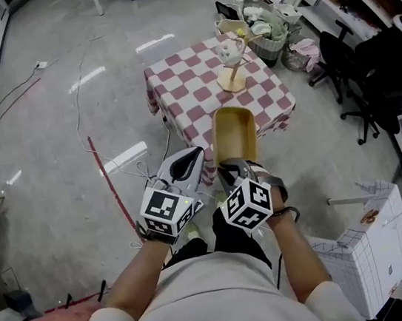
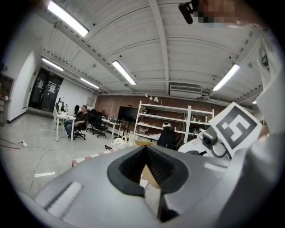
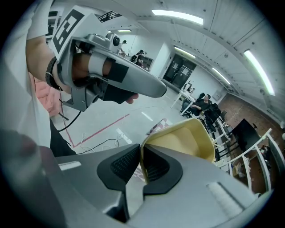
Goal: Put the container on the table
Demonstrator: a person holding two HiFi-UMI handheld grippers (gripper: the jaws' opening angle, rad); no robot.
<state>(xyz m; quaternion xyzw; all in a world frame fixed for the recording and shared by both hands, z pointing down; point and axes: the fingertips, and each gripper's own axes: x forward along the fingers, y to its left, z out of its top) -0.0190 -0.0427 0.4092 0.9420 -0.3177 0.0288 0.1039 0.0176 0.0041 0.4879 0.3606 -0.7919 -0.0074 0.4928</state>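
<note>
A yellow container (image 1: 233,136) hangs in the air just short of the near edge of the table (image 1: 199,96), which wears a red-and-white checked cloth. My right gripper (image 1: 233,166) is shut on the container's near rim. In the right gripper view the jaws pinch that thin wall (image 3: 140,160) and the open container (image 3: 187,142) extends beyond them. My left gripper (image 1: 185,167) is held beside it at the left, shut with nothing in it. In the left gripper view its jaws (image 2: 145,149) meet at the tips.
A wooden stand with a white cup (image 1: 231,58) is on the table's far side. Baskets of clutter (image 1: 264,31) sit behind the table, with office chairs (image 1: 367,71) and shelves to the right. A white box (image 1: 368,251) is at lower right. Cables and a red line (image 1: 111,184) cross the floor.
</note>
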